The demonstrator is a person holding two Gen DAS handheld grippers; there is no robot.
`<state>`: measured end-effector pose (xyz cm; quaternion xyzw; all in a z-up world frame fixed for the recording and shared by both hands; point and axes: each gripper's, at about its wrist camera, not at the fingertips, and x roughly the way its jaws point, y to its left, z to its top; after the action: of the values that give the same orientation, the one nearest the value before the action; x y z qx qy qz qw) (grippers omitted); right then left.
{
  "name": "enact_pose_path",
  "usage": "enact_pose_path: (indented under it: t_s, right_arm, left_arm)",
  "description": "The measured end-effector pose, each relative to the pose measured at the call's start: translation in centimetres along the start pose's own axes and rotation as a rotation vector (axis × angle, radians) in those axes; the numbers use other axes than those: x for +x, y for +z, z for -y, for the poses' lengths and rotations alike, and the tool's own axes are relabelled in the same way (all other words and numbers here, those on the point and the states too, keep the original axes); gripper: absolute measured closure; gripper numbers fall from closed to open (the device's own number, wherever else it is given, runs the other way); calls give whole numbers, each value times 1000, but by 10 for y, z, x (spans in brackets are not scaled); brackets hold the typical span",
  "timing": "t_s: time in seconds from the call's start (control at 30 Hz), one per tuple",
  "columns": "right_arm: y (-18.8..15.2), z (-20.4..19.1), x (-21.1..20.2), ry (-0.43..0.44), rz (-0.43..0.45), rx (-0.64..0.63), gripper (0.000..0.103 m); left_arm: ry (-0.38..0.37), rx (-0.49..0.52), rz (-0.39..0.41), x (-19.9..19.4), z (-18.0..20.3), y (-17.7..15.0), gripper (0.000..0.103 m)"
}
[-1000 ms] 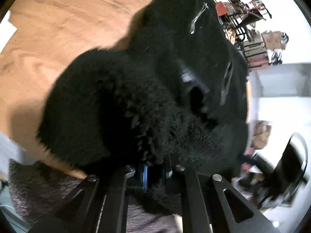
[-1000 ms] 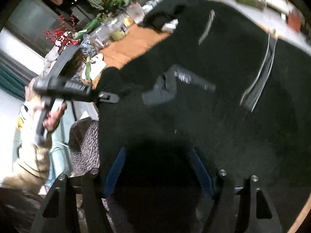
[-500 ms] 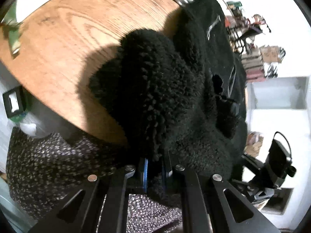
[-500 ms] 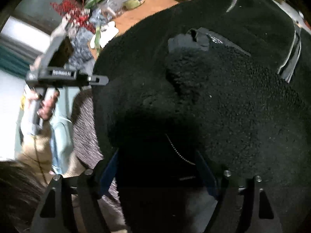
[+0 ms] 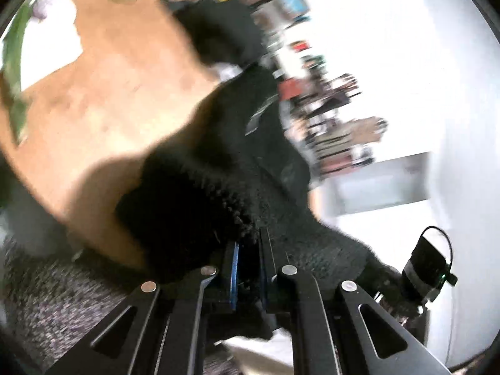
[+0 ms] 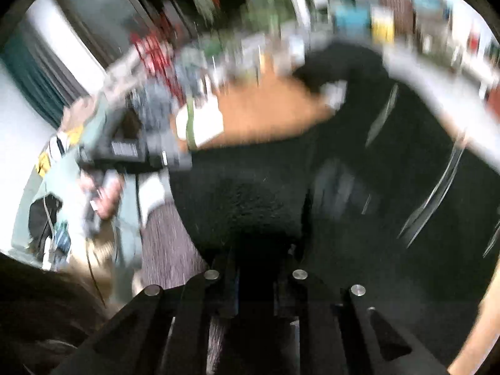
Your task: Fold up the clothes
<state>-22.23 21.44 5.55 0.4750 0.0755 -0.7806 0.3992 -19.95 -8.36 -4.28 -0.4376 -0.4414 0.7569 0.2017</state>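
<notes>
A black fleece jacket (image 5: 218, 156) with silver zippers lies across a wooden table (image 5: 109, 78). Its near edge is pulled off the table's rim. My left gripper (image 5: 248, 262) is shut on a fold of that fuzzy edge, blue pads close together. In the right wrist view the jacket (image 6: 390, 187) fills the right half, and my right gripper (image 6: 254, 281) is shut on its dark hem. A hand (image 6: 103, 187) holds the left gripper (image 6: 134, 153) at the left. The right gripper's camera body (image 5: 428, 268) shows at lower right in the left wrist view. Both views are motion-blurred.
White paper (image 5: 47, 53) lies on the table's far left part, beside green leaves. Another dark garment (image 5: 218, 31) sits at the table's far end. A speckled rug (image 5: 47, 297) covers the floor below the table edge. Cluttered shelves (image 5: 328, 125) stand beyond.
My right gripper's jaws, wide apart around the fleece before, have come together on it. Both grippers have swung quickly, pulling the jacket's edge toward me; the left stays shut on the fleece.
</notes>
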Motion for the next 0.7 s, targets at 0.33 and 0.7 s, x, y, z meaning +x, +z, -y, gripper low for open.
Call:
enact_pose_path:
  t_s: [0.33,0.7]
  right_arm:
    - [22,120,-9,-749,-40,285,47]
    - [-118,149,46,-341,-105,509,36]
  left_arm:
    - [92,-154,-115,61,-12,-9,44]
    - [344,-11,-26,76,-23,-13,42]
